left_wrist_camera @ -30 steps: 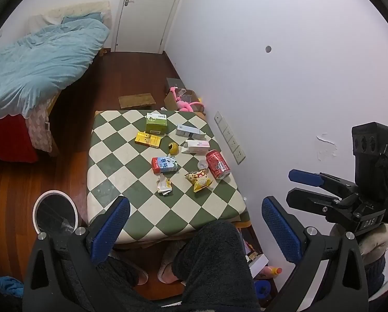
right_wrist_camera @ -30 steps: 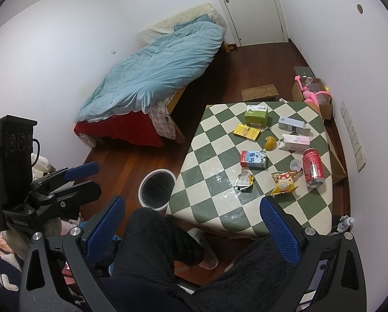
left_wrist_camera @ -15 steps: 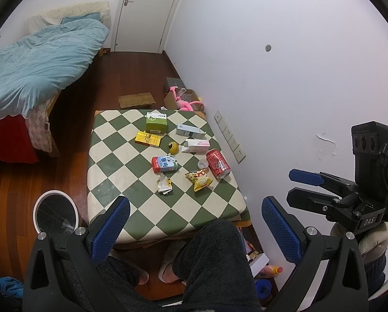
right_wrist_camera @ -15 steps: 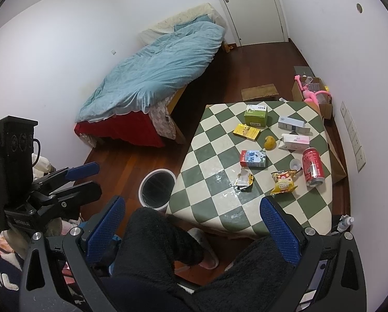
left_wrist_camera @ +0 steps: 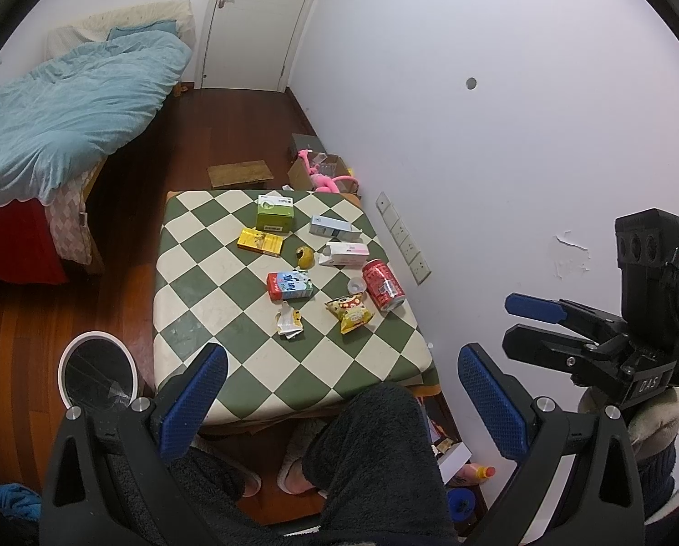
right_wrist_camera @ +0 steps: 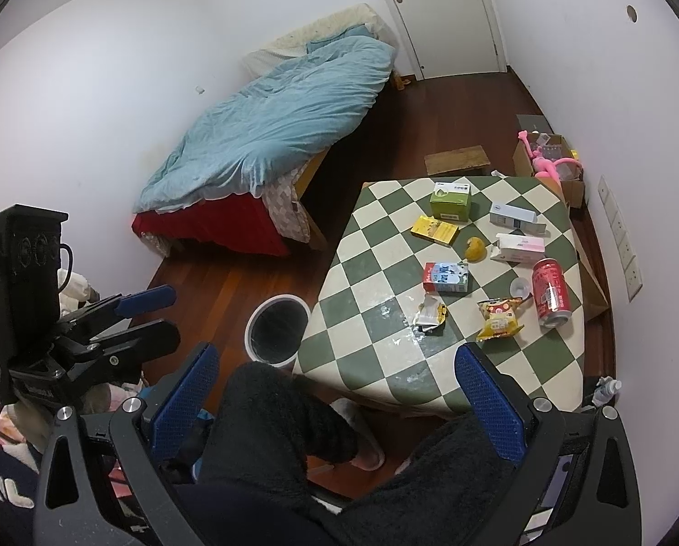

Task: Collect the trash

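A green-and-cream checkered table (left_wrist_camera: 230, 282) (right_wrist_camera: 371, 282) holds trash: a red can (left_wrist_camera: 382, 284) (right_wrist_camera: 551, 292) lying on its side, a yellow snack bag (left_wrist_camera: 349, 314) (right_wrist_camera: 499, 318), a crumpled wrapper (left_wrist_camera: 288, 321) (right_wrist_camera: 428, 314), a blue-red milk carton (left_wrist_camera: 289, 285) (right_wrist_camera: 445, 276), a green box (left_wrist_camera: 274, 212), a yellow pack (left_wrist_camera: 260, 241) and white cartons (left_wrist_camera: 344, 255). A white-rimmed bin (left_wrist_camera: 98, 375) (right_wrist_camera: 278, 330) stands on the floor left of the table. My left gripper (left_wrist_camera: 339, 391) and right gripper (right_wrist_camera: 335, 396) are both open and empty, held high above the table's near edge.
A bed with a blue duvet (left_wrist_camera: 66, 104) stands to the left, a cardboard box with a pink toy (left_wrist_camera: 326, 173) behind the table. The person's dark-trousered legs (left_wrist_camera: 376, 464) and slippers sit below the near edge. The white wall with sockets (left_wrist_camera: 403, 236) runs along the right.
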The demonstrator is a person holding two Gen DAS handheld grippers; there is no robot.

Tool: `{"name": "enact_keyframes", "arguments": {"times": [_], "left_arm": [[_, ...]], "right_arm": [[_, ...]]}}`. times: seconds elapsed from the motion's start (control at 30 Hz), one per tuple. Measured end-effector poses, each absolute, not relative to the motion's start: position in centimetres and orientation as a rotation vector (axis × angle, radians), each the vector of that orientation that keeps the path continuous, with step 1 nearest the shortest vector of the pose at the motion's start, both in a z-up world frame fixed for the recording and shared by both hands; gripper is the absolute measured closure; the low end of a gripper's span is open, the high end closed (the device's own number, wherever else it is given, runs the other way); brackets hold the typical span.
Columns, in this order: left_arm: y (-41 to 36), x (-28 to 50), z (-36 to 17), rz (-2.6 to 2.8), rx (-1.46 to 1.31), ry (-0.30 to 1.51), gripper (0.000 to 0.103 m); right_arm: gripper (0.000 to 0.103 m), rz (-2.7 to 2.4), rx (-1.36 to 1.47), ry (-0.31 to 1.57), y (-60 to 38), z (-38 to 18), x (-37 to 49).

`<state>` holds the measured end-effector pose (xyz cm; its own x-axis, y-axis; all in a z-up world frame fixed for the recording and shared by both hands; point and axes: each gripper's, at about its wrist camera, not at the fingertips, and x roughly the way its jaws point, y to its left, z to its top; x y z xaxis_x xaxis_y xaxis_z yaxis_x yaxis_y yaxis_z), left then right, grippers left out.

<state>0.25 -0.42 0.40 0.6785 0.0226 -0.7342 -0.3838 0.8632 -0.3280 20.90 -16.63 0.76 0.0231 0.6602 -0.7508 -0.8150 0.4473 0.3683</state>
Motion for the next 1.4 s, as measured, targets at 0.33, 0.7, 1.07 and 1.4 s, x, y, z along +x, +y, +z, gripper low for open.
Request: {"name": "enact_keyframes", "arguments": {"times": [0.33,0.7,1.07,1.4], "left_arm": [[4.2,8.1,-10.2,0.603,-0.379,0.96,0.0],[8.6,18.3,-24.8,0.647,-0.534,1.256,0.0],[7.8,30.0,-30.2,0.312,-0.065,1.4,0.0],[6.1,33.7,-34.1,-0.034,0.248,1.515,0.004]], "right_arm": [[0.0,0.889,-0.112,1.05,-16.0,-2.9,24.9],[0.0,0.533,-0.129,1.229,-14.1,-19.0,40.9],[0.002,0.434,-0.293,1.342,-10.8,-28.8,50.0],[0.009,0.43,-0.334,1.45,-8.7,-33.7,52.6]]}}
